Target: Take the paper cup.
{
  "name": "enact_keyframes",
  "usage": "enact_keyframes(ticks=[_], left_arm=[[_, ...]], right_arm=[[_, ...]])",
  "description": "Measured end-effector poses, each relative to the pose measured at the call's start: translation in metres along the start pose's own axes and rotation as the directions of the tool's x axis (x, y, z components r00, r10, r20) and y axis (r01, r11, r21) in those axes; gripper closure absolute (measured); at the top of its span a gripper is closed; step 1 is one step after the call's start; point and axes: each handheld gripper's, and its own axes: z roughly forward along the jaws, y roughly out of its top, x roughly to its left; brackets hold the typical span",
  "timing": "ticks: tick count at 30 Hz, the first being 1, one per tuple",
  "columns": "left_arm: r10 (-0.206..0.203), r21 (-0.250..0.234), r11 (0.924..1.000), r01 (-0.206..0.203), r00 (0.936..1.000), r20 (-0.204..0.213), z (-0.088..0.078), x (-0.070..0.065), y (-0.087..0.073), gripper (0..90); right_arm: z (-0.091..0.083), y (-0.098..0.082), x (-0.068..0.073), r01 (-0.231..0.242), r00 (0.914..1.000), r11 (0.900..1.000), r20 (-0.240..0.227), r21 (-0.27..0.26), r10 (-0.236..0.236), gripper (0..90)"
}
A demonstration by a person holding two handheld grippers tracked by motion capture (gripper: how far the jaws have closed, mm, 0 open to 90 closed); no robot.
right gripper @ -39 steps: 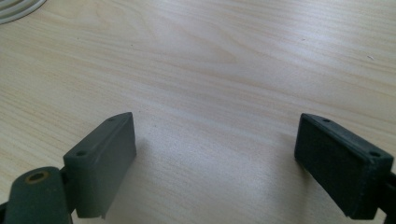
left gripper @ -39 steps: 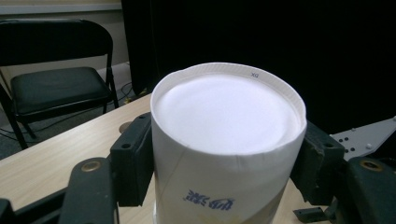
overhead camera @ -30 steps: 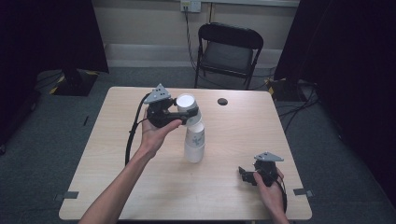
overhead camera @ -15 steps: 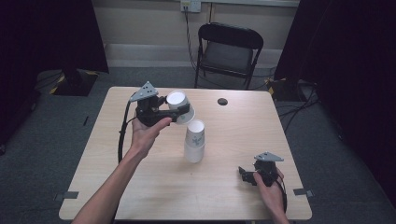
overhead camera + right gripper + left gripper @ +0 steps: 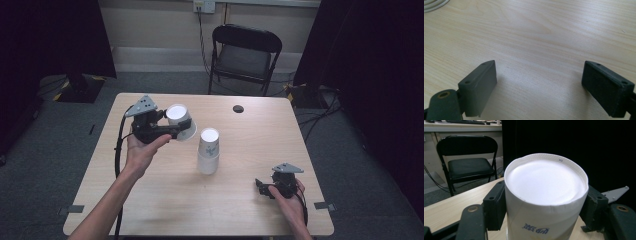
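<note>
High view first: we hold the left gripper raised above the left part of the wooden table, its jaws pinching a white paper cup that is turned upside down and tilted, its flat bottom facing up toward the camera. Left gripper view confirms it for us: both black pads press on opposite sides of the paper cup, with blue print low on its wall. Near the table's middle stands a stack of paper cups, also upside down, apart from the cup we carry and to its right. Our right gripper rests low on the table near the front right corner, well apart from the stack; in the right gripper view its jaws stand spread over bare wood with nothing between them. Beyond the table a black folding chair stands, and a small dark disc lies near the far edge.
</note>
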Motion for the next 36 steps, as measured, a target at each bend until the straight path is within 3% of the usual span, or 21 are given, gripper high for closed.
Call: enact_keyframes(ticks=[8, 12, 14, 19, 21, 23, 25, 26, 27, 29, 30, 31, 32, 33, 34, 35, 36], left_arm=[[0.011, 0.023, 0.9997, -0.011, 0.9999, 0.007, -0.009, -0.006, -0.018, 33.1], [0.002, 0.054, 0.9985, -0.002, 1.0000, 0.004, -0.009, -0.012, -0.028, 33.0], [0.001, 0.060, 0.9982, -0.002, 0.9997, 0.023, -0.009, -0.016, -0.033, 33.0], [-0.005, 0.083, 0.9965, 0.001, 0.9987, 0.050, -0.010, -0.026, -0.044, 33.0], [-0.013, 0.086, 0.9963, 0.008, 0.9984, 0.056, -0.012, -0.029, -0.048, 33.1], [-0.019, 0.090, 0.9958, 0.013, 0.9977, 0.065, -0.014, -0.031, -0.051, 33.1], [-0.039, 0.089, 0.9955, 0.032, 0.9961, 0.079, -0.015, -0.032, -0.056, 33.0], [-0.043, 0.091, 0.9952, 0.035, 0.9960, 0.079, -0.016, -0.033, -0.058, 33.0], [-0.048, 0.096, 0.9945, 0.040, 0.9958, 0.078, -0.017, -0.034, -0.061, 33.1], [-0.057, 0.097, 0.9941, 0.049, 0.9949, 0.083, -0.020, -0.035, -0.066, 33.1], [-0.057, 0.097, 0.9941, 0.049, 0.9949, 0.083, -0.020, -0.035, -0.066, 33.1], [-0.068, 0.091, 0.9941, 0.059, 0.9934, 0.093, -0.023, -0.036, -0.068, 33.1], [-0.068, 0.091, 0.9941, 0.059, 0.9934, 0.093, -0.023, -0.036, -0.068, 33.1], [-0.081, 0.087, 0.9936, 0.071, 0.9905, 0.111, -0.025, -0.039, -0.069, 33.1], [-0.081, 0.087, 0.9936, 0.071, 0.9905, 0.111, -0.025, -0.039, -0.069, 33.0], [-0.081, 0.087, 0.9937, 0.071, 0.9905, 0.111, -0.026, -0.039, -0.070, 33.0], [-0.081, 0.087, 0.9936, 0.072, 0.9900, 0.116, -0.027, -0.040, -0.071, 33.1]], right_arm=[[-0.001, -0.001, 0.000, 0.005, 1.0000, 1.000, -0.005, -0.005, -0.005, 14.1], [-0.004, 0.000, 0.005, 0.010, 0.9998, 1.000, -0.017, -0.005, -0.010, 19.9], [-0.006, 0.000, 0.006, 0.010, 0.9998, 1.000, -0.014, -0.013, -0.010, 21.0], [-0.016, 0.006, 0.018, 0.032, 0.9970, 0.998, -0.069, -0.058, -0.036, 23.8], [-0.023, 0.011, 0.029, 0.066, 0.9888, 0.994, -0.128, -0.084, -0.076, 26.2], [-0.024, 0.012, 0.033, 0.077, 0.9860, 0.993, -0.140, -0.093, -0.090, 27.6], [-0.033, 0.016, 0.050, 0.115, 0.9699, 0.984, -0.198, -0.137, -0.141, 29.6], [-0.033, 0.016, 0.050, 0.115, 0.9699, 0.984, -0.198, -0.137, -0.141, 29.6], [-0.038, 0.020, 0.061, 0.133, 0.9574, 0.978, -0.234, -0.163, -0.169, 30.1], [-0.042, 0.023, 0.070, 0.147, 0.9447, 0.971, -0.264, -0.191, -0.195, 32.0], [-0.042, 0.023, 0.070, 0.147, 0.9447, 0.971, -0.264, -0.191, -0.195, 32.0], [-0.046, 0.029, 0.082, 0.157, 0.9265, 0.962, -0.304, -0.223, -0.222, 33.9], [-0.046, 0.029, 0.082, 0.157, 0.9265, 0.962, -0.304, -0.223, -0.222, 33.9], [-0.050, 0.037, 0.091, 0.165, 0.9111, 0.954, -0.331, -0.251, -0.245, 36.1], [-0.050, 0.037, 0.091, 0.165, 0.9111, 0.954, -0.331, -0.251, -0.245, 36.1], [-0.052, 0.044, 0.098, 0.172, 0.8970, 0.947, -0.354, -0.273, -0.265, 37.4], [-0.052, 0.047, 0.102, 0.176, 0.8898, 0.945, -0.365, -0.277, -0.273, 37.5]])
